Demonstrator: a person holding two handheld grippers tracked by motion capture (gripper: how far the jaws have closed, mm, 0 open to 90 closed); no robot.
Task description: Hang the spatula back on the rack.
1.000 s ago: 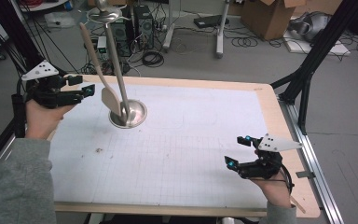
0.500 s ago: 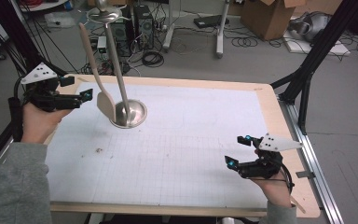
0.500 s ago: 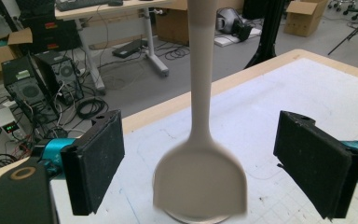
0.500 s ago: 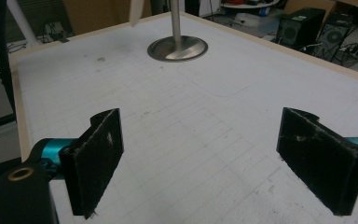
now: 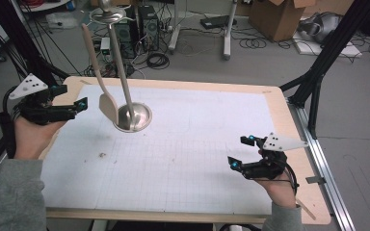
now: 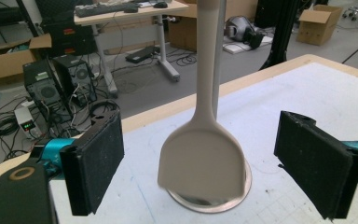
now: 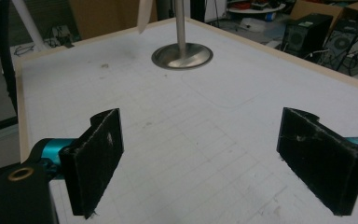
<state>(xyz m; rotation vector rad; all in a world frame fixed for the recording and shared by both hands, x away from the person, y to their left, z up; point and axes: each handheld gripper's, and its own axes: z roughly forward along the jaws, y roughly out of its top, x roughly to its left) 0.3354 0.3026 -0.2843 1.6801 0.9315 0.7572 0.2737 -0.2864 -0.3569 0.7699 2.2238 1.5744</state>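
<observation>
Left gripper (image 5: 70, 102): held in the person's left hand at the table's left edge, jaws pointing towards the hanging utensil; since the earlier frames it has drawn back from the utensil towards that edge.
Left jaws: wide apart, having just been opening; in the left gripper view the pads (image 6: 95, 163) stand clear on either side with nothing pressed between them.
Beige plastic spatula with a long handle and flat blade (image 5: 108, 105): hangs upright from the stand's top, blade just above the base; in the left gripper view the blade (image 6: 200, 161) lies ahead of the jaws, centred in the gap between them, touched by neither pad. A second ago the left jaw tips reached to the blade; now there is open space between them.
Round polished metal stand with a disc base and a slim upright pole (image 5: 134, 117): directly behind the spatula as seen along the left jaws; place unchanged.
Right gripper (image 5: 243, 150): in the person's right hand near the table's right edge, position as in the earlier frames.
Right jaws: wide apart, nothing between them; the stand base (image 7: 182, 56) lies far ahead of them, well apart.
White gridded mat on the wooden table (image 5: 197, 144): beneath both grippers; unchanged.
</observation>
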